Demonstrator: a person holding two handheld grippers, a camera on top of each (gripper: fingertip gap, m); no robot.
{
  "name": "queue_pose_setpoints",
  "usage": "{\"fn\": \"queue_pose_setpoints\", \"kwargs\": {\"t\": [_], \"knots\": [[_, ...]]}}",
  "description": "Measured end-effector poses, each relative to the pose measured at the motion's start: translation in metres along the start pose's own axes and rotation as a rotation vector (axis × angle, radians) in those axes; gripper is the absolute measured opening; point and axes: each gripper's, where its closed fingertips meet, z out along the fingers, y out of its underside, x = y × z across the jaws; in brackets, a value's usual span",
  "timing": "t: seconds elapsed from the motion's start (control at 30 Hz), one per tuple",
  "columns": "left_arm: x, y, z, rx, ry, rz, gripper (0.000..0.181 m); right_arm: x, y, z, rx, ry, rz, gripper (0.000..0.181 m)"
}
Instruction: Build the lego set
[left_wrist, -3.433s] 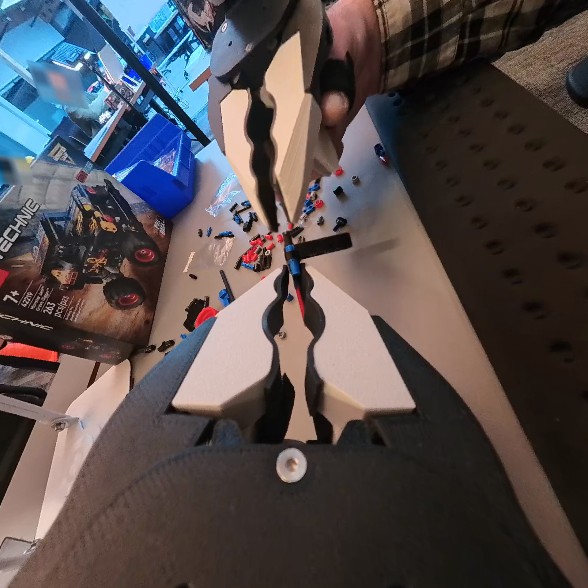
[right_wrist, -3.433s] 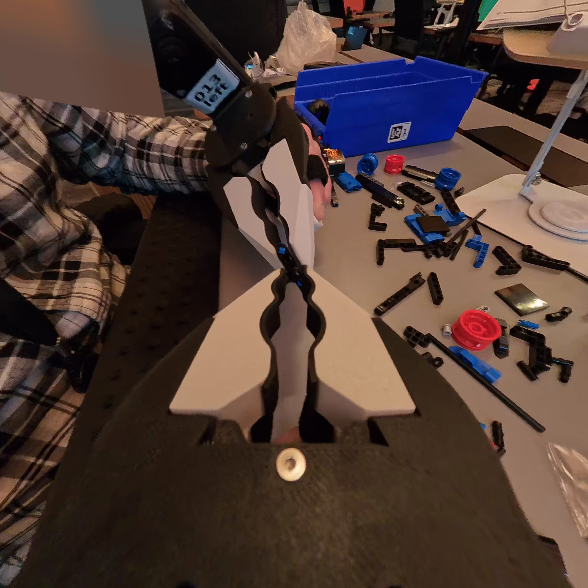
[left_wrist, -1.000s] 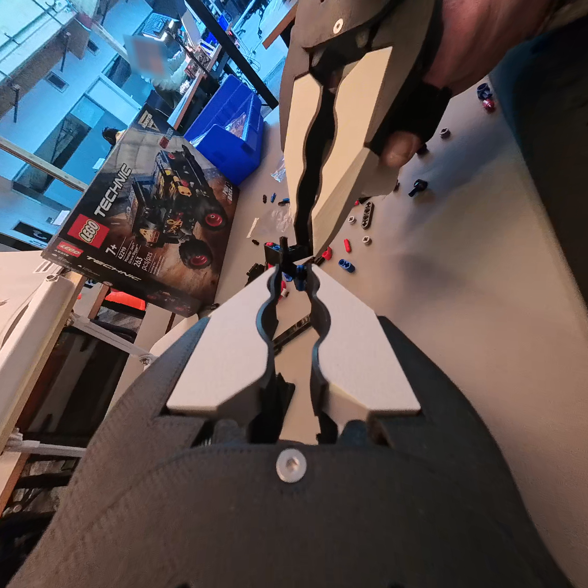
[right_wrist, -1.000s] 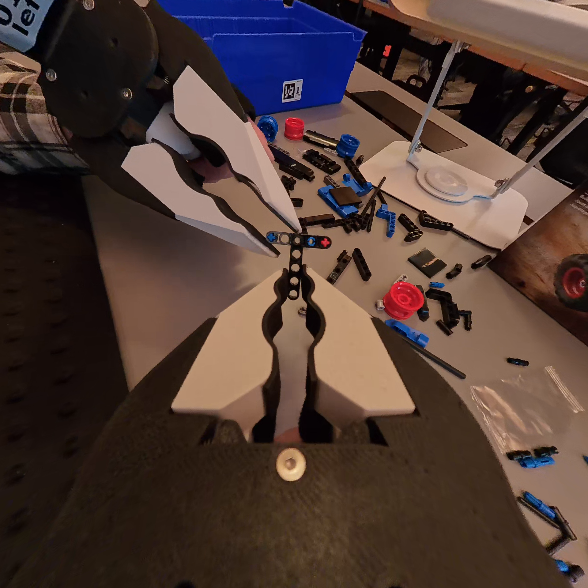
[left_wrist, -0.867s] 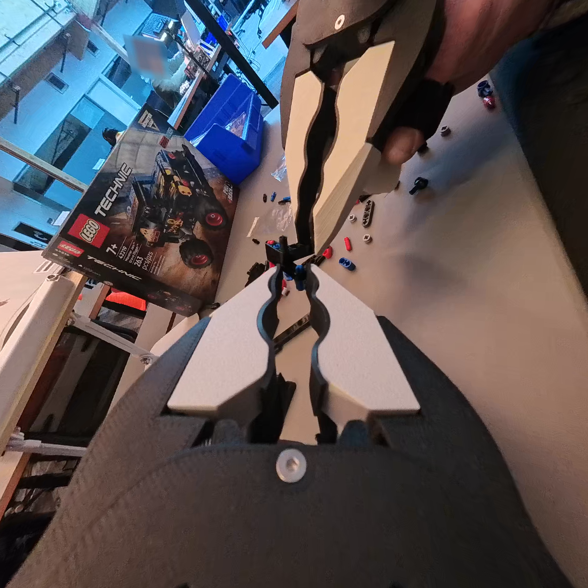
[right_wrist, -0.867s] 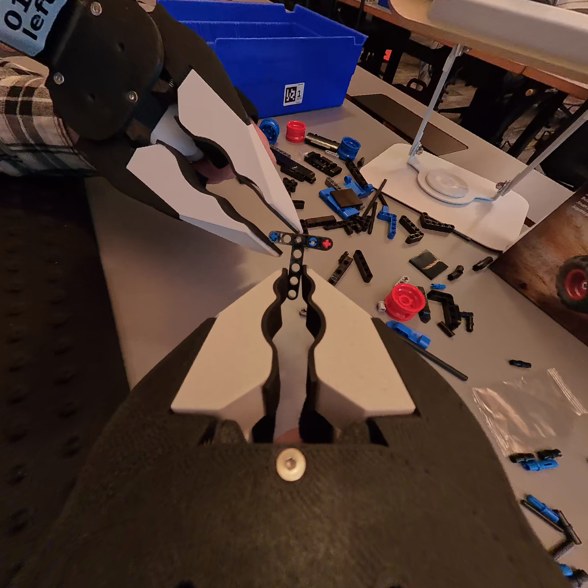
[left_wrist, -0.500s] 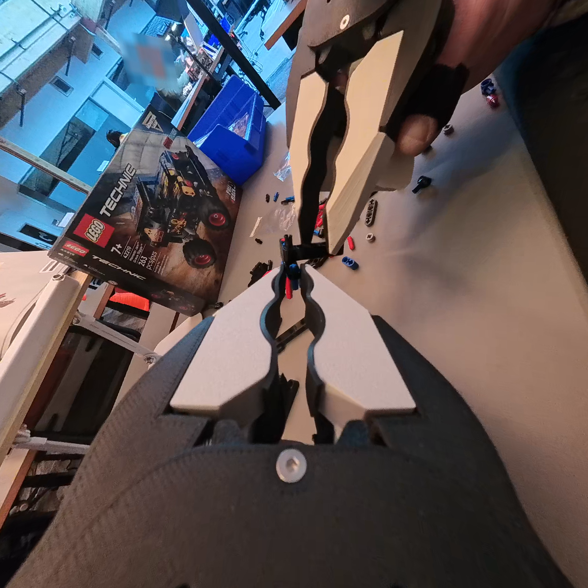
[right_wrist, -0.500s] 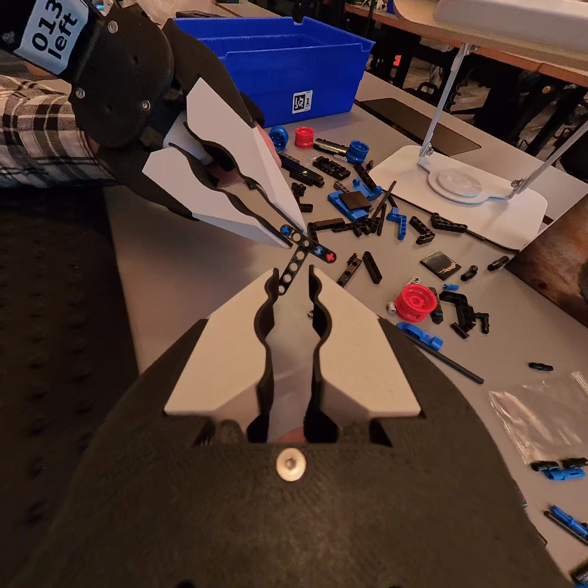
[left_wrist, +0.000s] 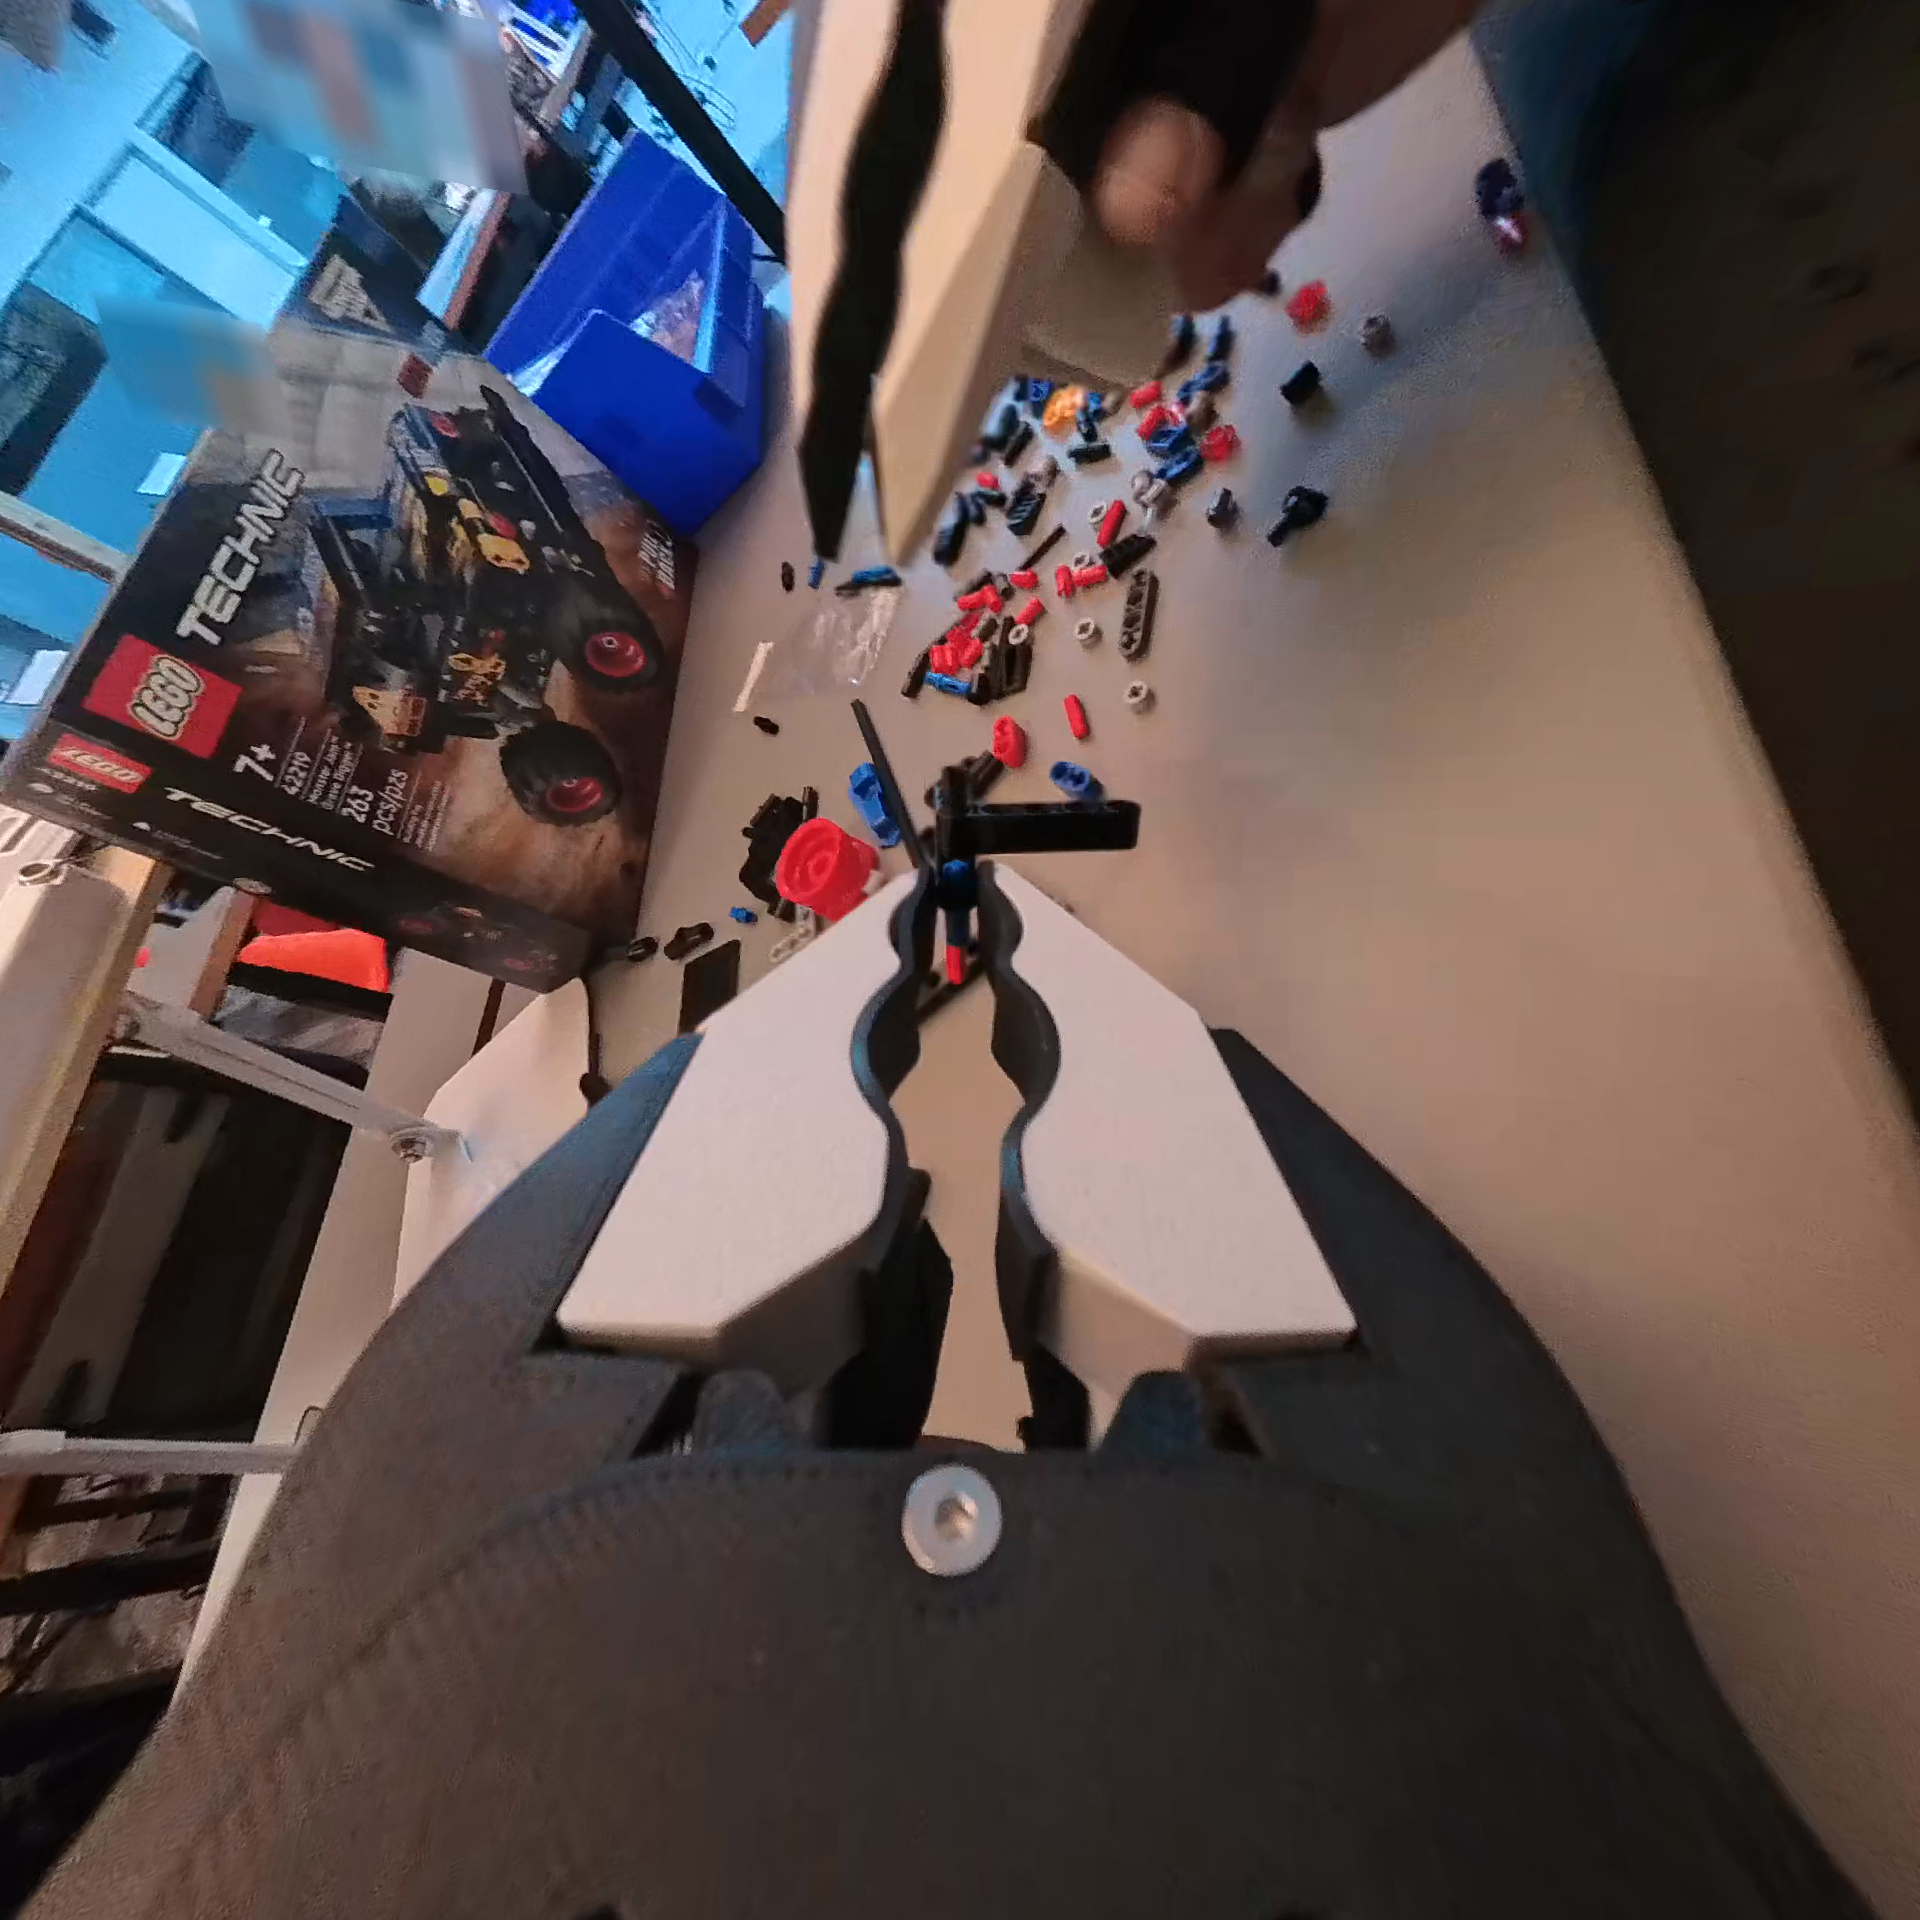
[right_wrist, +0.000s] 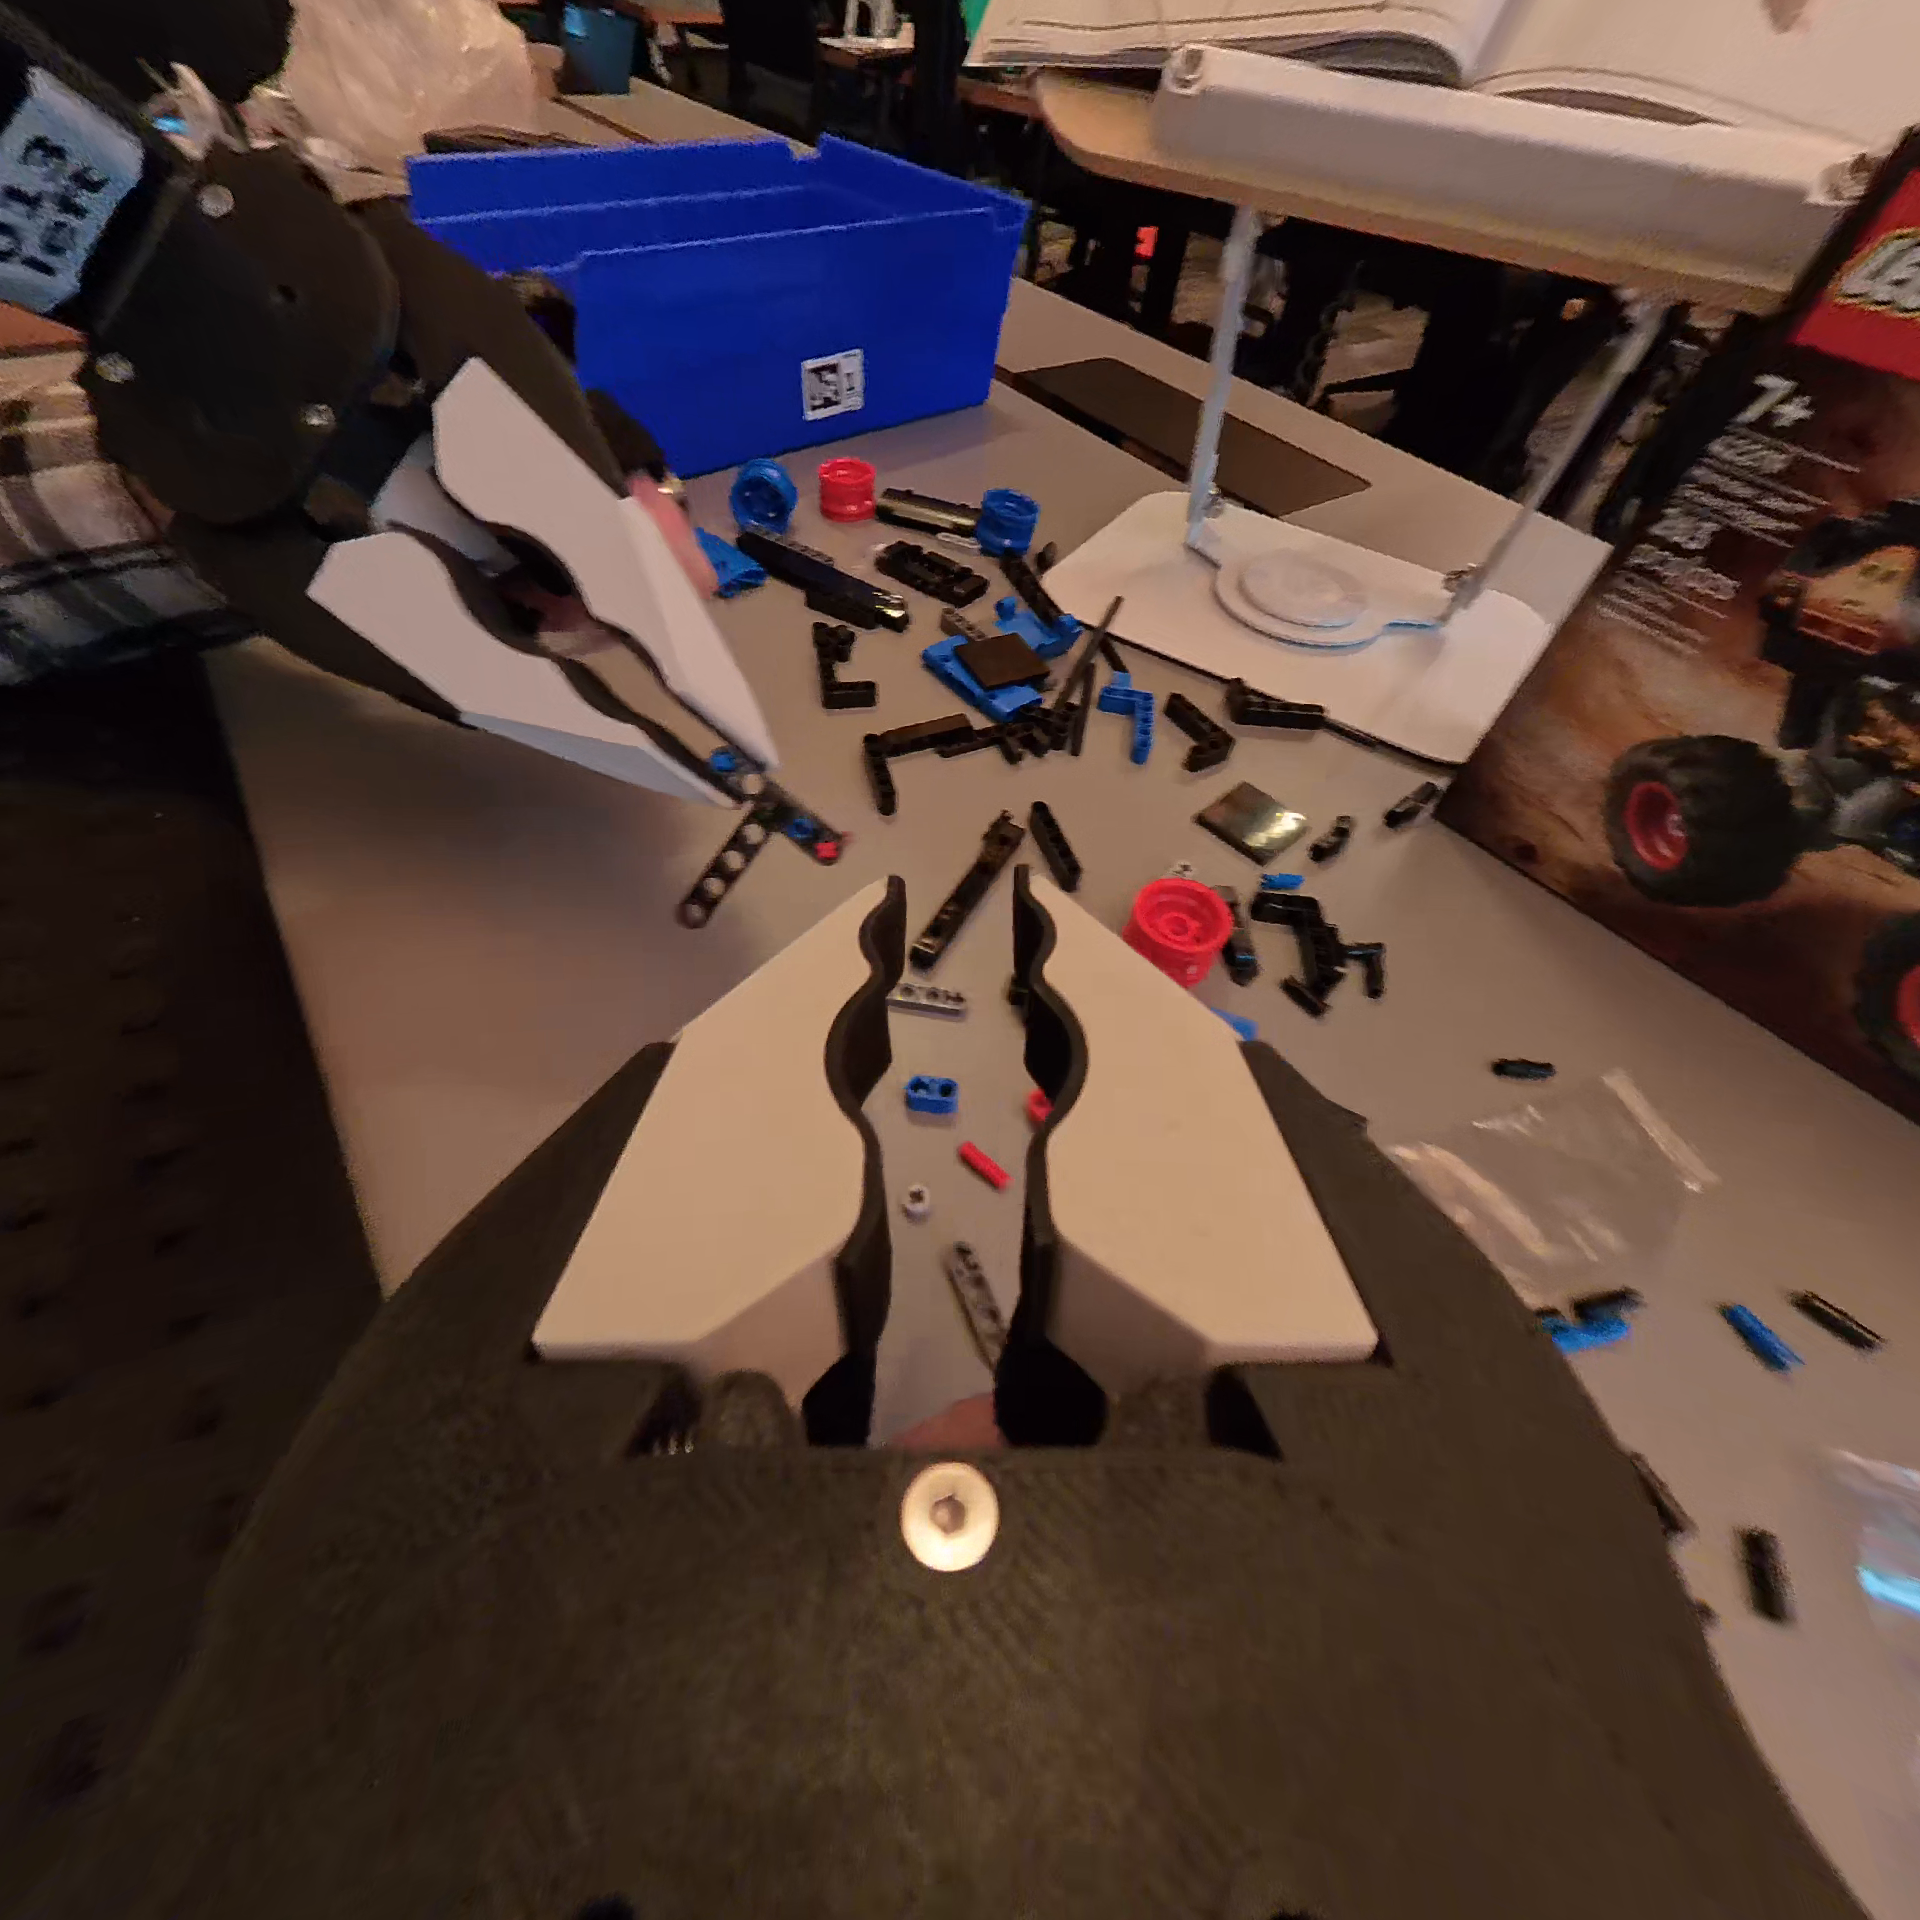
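Mid-assembly: the left claw (left_wrist: 948, 899) is clamped on the black cross-shaped beam assembly (right_wrist: 764, 831) above the surface (right_wrist: 499, 935); the right claw (right_wrist: 956, 904) gapes empty, seemingly due to fetch another loose piece.

White wavy-edged tongs (right_wrist: 954, 894), black housing, plaid sleeve (right_wrist: 62, 540)

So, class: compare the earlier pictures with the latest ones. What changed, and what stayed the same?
The right gripper let go of the black cross-shaped beam assembly, opened and drew back. The left gripper stays shut on the assembly. The loose parts, blue bin and set box did not move.
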Motion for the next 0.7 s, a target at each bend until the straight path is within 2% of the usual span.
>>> {"fn": "queue_pose_setpoints", "kwargs": {"t": [0.23,0.33,0.53,0.7], "knots": [[0.019,0.003,-0.001,-0.027,0.108,0.015,0.004,0.047,0.014,-0.025,-0.112,0.137,-0.004,0.018],[0.021,0.006,0.000,-0.042,0.124,0.015,0.004,0.057,0.019,-0.024,-0.185,0.138,-0.018,0.017],[0.022,0.013,0.003,-0.049,0.134,-0.009,0.004,0.074,0.030,0.034,-0.404,0.071,-0.172,0.014],[0.023,0.017,0.004,-0.059,0.136,-0.017,0.005,0.098,0.054,0.084,-0.527,0.011,-0.172,0.012]]}}
